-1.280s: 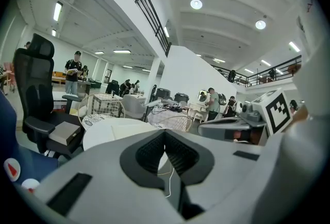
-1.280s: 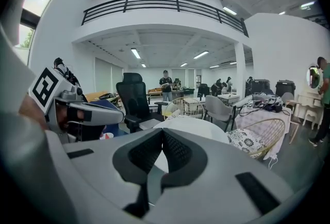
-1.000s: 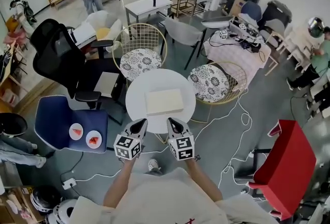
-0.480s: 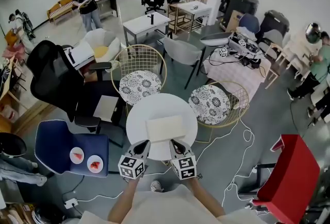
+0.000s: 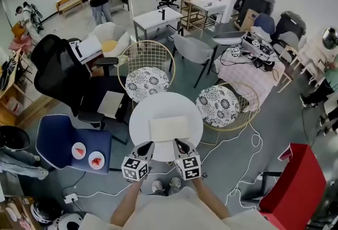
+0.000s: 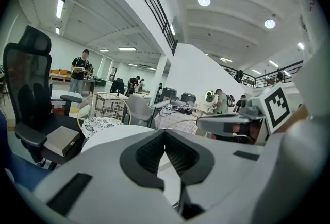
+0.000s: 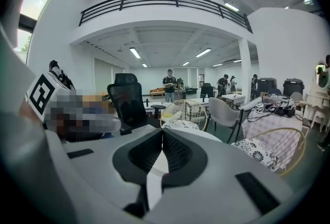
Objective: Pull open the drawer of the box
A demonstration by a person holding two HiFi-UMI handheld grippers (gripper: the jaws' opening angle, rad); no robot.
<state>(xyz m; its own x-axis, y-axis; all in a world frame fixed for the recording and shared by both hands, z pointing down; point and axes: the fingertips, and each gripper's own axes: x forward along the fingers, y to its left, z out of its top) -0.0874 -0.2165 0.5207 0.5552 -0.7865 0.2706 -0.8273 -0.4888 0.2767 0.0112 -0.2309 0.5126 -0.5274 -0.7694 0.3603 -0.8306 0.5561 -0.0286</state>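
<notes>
- Round white table [image 5: 138, 118] is seen at centre of the head view. A flat cream box [image 5: 169, 128] is laid on its near half, square to the viewer. No drawer front or handle can be made out from above.
- Left gripper [image 5: 149, 146] and right gripper [image 5: 177, 143] are held side by side at the table's near edge, with the tips pointed far, toward the box. Both tips are placed just beside the box's near side; contact cannot be told.
- Left gripper [image 6: 165, 135], own view: jaws are closed on each other, pads met, nothing held between them. The table top is seen beyond.
- Right gripper [image 7: 162, 134], own view: jaws likewise pressed together, nothing caught between.
- Surroundings: two wire chairs with patterned cushions are noted, one far-left of the table [image 5: 147, 76] and one to its right [image 5: 222, 103]. A blue chair [image 5: 60, 141] stands left, with two small plates [image 5: 78, 150] on its seat. A black office chair [image 5: 55, 70] is set farther left. White cables [image 5: 248, 141] are trailed over the floor at right.
</notes>
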